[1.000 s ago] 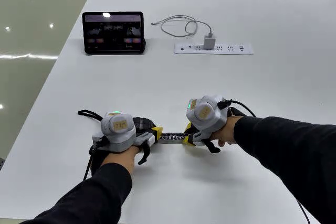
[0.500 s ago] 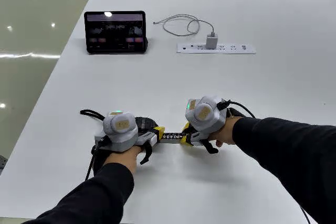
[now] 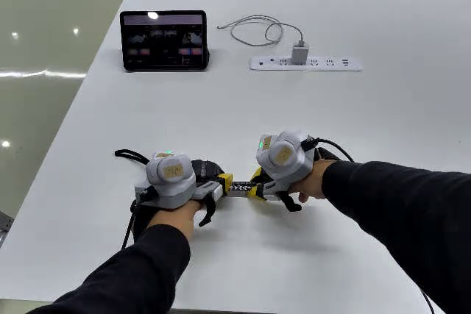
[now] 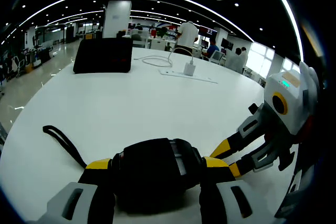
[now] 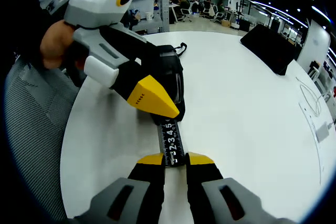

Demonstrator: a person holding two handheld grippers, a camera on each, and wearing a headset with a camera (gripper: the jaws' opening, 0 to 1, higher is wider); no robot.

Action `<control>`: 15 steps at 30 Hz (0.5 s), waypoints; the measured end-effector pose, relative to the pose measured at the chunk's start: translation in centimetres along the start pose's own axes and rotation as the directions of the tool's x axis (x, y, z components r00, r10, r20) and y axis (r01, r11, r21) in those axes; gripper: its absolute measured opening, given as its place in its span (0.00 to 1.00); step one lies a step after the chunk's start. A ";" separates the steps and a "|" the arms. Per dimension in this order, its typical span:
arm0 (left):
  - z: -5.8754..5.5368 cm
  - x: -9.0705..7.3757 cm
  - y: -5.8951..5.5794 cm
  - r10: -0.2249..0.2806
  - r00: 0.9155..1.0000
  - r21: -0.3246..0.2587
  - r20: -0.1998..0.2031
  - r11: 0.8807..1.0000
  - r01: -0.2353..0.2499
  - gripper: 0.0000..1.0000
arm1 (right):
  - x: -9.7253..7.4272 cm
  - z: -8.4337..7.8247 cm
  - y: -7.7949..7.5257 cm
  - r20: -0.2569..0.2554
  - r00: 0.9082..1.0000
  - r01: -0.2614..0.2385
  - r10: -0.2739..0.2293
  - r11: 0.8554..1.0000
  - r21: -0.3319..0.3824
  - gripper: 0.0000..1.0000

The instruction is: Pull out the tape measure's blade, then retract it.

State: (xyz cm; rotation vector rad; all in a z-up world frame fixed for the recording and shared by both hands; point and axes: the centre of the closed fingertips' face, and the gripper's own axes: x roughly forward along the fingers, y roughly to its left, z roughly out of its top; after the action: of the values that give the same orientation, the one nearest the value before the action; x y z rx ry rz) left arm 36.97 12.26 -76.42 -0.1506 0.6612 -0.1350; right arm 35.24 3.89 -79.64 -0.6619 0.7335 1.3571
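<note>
Two grippers in use, left gripper clamped around one black tape measure, right gripper pinched on its one blade, short length showing, all on one white table, well beyond: one tablet, one power strip, one charger with one cable.

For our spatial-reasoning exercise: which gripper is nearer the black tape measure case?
Left. The left gripper clamps the case between its jaws; the right gripper grips the blade beside it.

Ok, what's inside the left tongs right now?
The black tape measure case, clamped between the left tongs. Its strap trails onto the table. A short length of blade runs from it to the right tongs, shut on its end, hiding the hook.
</note>
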 end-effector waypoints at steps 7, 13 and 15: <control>0.0 -0.1 -0.1 -0.007 1.000 -0.004 0.001 1.000 0.007 0.61 | 0.5 0.7 0.2 0.013 1.000 -0.003 0.003 1.000 0.008 0.11; 0.0 -0.2 -0.1 -0.009 1.000 -0.010 0.002 1.000 0.009 0.61 | 0.6 1.4 0.3 0.027 1.000 -0.007 0.007 1.000 0.001 0.11; 0.0 -0.2 -0.1 -0.010 1.000 -0.012 0.002 1.000 0.010 0.61 | 0.8 1.5 0.3 0.029 1.000 -0.007 0.007 1.000 0.001 0.11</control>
State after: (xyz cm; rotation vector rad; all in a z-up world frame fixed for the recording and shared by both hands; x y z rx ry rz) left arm 36.86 12.20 -76.28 -0.1653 0.6600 -0.1405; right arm 35.11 5.54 -79.32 -0.6374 0.7137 1.3697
